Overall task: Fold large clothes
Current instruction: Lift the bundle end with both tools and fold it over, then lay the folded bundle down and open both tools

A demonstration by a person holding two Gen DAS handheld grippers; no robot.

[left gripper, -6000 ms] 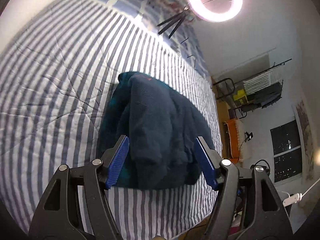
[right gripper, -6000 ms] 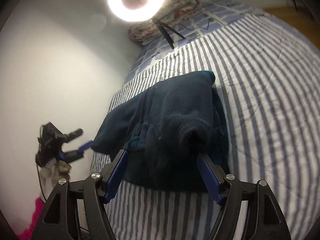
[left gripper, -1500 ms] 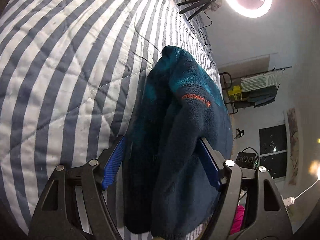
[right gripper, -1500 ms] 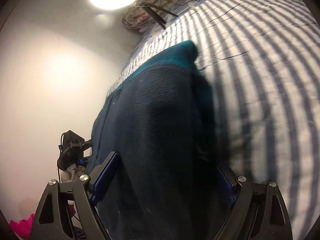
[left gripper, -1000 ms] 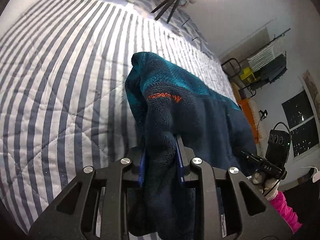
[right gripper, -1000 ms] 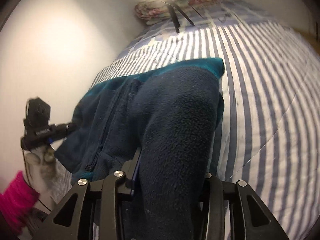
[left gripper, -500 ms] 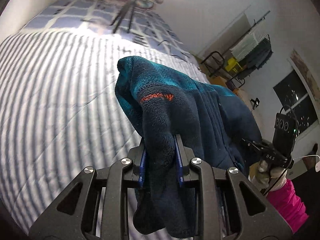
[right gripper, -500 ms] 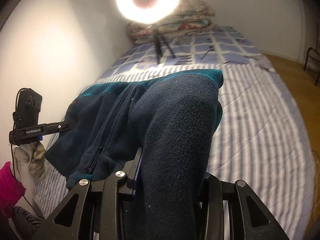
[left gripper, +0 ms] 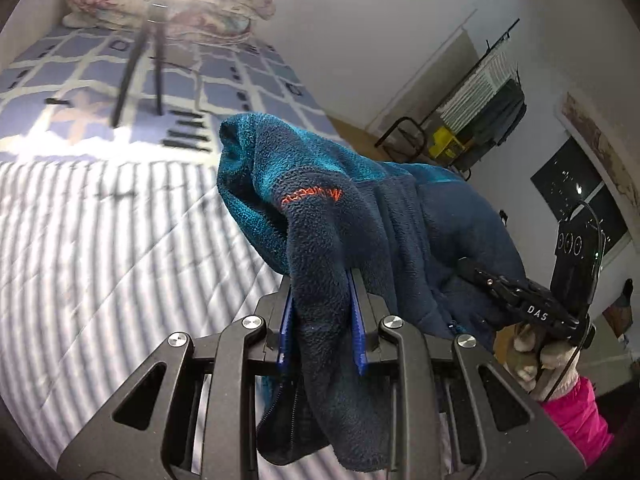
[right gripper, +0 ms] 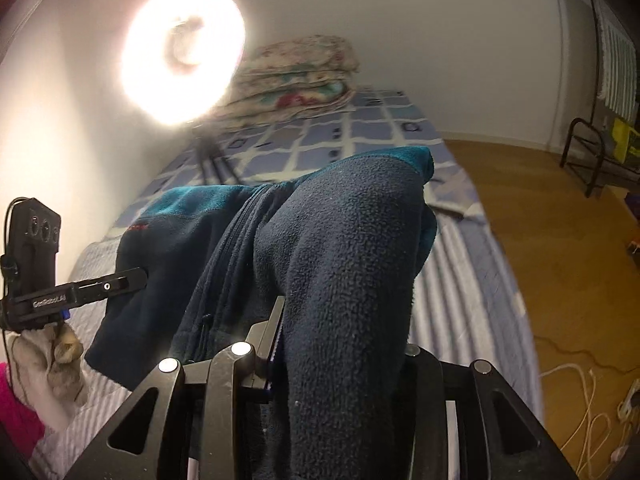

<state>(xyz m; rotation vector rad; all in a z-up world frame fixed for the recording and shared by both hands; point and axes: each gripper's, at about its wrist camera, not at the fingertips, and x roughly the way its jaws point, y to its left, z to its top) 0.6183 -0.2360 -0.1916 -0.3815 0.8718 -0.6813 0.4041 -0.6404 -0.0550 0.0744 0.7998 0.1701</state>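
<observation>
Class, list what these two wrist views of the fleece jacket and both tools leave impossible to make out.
- Left wrist view: fleece jacket covers left tool pad faces.
- Right wrist view: right tool right finger is buried in fleece.
- Ring light glare blurs its stand.
- Orange lettering is too small.

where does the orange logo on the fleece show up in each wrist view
Left wrist view: the orange logo sits just above centre on the fleece jacket, above the left gripper that is shut on the fleece.
Right wrist view: only a small red bit of the logo shows at the left, on the jacket's far fold.
Shared landmark: the folded floral quilt at the head of the bed.
</observation>
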